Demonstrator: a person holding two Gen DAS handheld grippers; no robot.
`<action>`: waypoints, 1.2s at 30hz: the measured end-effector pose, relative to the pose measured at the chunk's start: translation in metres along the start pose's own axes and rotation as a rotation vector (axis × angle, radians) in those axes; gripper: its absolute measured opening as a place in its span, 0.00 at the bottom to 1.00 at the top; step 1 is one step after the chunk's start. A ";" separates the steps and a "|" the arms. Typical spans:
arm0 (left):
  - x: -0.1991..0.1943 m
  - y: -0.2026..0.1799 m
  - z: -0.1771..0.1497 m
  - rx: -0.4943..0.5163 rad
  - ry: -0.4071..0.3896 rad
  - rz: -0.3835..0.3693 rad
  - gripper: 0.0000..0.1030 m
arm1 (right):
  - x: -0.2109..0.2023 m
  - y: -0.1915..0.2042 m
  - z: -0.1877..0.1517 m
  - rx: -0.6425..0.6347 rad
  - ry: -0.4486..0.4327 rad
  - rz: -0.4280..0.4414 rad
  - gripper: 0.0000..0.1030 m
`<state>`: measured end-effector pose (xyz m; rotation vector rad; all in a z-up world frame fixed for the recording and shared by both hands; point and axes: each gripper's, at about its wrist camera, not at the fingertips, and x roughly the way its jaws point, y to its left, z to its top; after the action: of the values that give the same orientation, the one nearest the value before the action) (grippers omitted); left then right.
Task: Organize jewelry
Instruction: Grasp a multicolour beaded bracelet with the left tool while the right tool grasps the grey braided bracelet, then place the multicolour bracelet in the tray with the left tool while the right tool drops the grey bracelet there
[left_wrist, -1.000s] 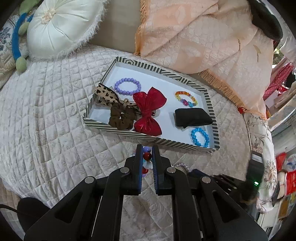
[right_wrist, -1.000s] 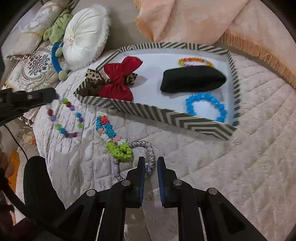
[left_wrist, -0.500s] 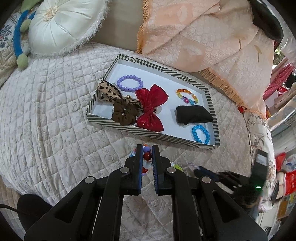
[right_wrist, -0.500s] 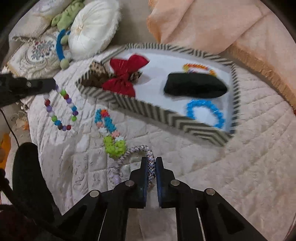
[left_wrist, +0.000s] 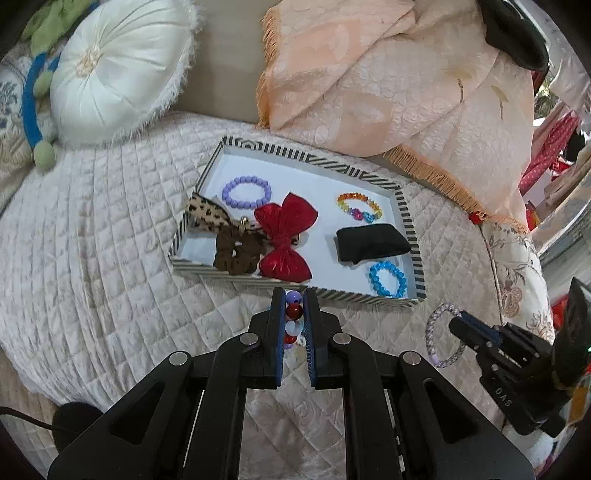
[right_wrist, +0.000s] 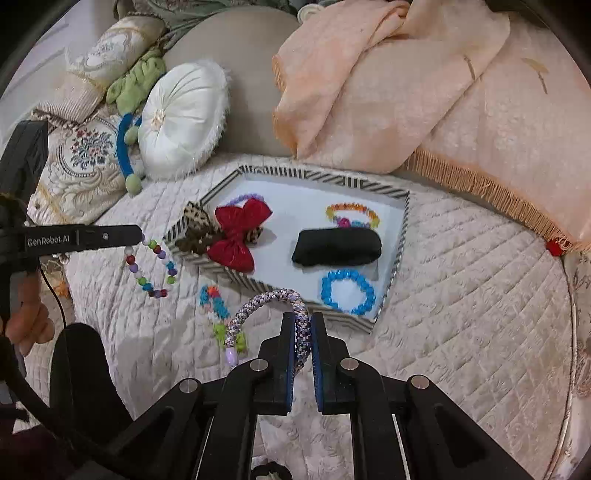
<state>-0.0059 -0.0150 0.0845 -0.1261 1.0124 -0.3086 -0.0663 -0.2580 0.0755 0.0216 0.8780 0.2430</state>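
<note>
Quilted bed, striped tray at centre already holding bows and bracelets. Carry step: both pieces lifted, near side of tray. Left gripper clamped on multicolour bead bracelet; right gripper clamped on braided lilac bracelet. A small beaded piece lies on the quilt. Next, probably: move each over bare tray floor, then release.

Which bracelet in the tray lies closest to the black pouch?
The blue bracelet, beside the black pouch at the tray's near edge; the purple one lies far off.
</note>
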 end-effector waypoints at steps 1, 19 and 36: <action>0.000 0.000 0.001 0.003 -0.003 0.004 0.08 | 0.000 0.000 0.003 0.004 -0.002 0.005 0.07; 0.020 -0.004 0.044 0.064 -0.023 0.103 0.08 | 0.026 0.004 0.033 -0.002 0.003 0.039 0.07; 0.063 0.006 0.115 0.046 -0.016 0.144 0.08 | 0.086 -0.020 0.087 0.038 0.040 0.045 0.07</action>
<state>0.1244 -0.0330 0.0922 -0.0133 0.9918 -0.1989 0.0569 -0.2517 0.0636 0.0719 0.9227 0.2696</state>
